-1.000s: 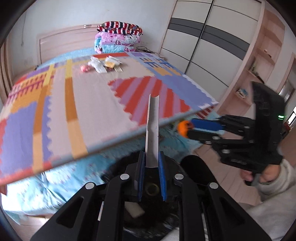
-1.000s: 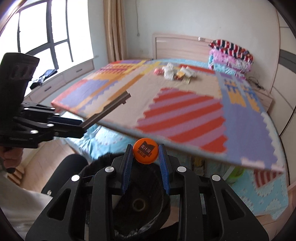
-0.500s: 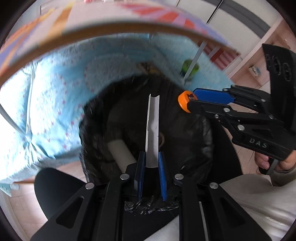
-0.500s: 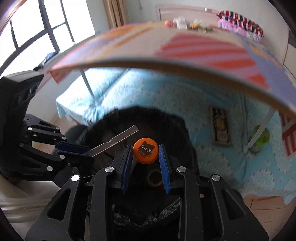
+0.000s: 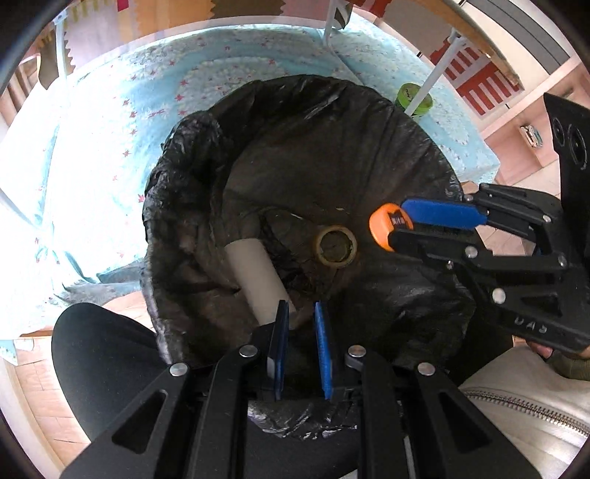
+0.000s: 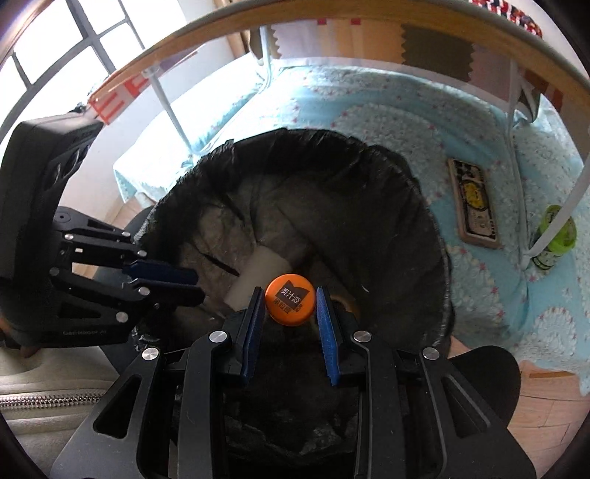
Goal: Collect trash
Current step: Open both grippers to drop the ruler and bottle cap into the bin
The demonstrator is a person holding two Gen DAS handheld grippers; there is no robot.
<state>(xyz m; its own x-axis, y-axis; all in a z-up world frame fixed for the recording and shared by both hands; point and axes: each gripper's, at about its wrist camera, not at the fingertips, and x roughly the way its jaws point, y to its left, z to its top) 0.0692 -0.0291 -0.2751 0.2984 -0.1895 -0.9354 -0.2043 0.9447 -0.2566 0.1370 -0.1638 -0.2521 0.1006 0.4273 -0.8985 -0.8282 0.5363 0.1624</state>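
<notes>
A bin lined with a black trash bag [image 5: 295, 154] sits below both grippers; it also shows in the right wrist view [image 6: 332, 173]. Inside lie a white tube [image 5: 254, 272] and a tape ring [image 5: 337, 245]. My left gripper [image 5: 300, 317] is open and empty over the bin's near rim. My right gripper [image 6: 289, 294] is shut on an orange bottle cap [image 6: 290, 299] and holds it over the bag opening. The cap also shows in the left wrist view [image 5: 385, 226], between the right gripper's blue pads.
A light blue bedspread [image 5: 110, 129] surrounds the bin. A green bottle [image 6: 553, 235] stands by a white table leg [image 6: 549, 217]. A flat framed card [image 6: 474, 204] lies on the bedspread. The table's edge [image 6: 295, 18] runs overhead.
Both grippers have tilted down from the table to the bin. The left gripper has opened and the white strip it held is gone from its jaws. The right still holds the cap.
</notes>
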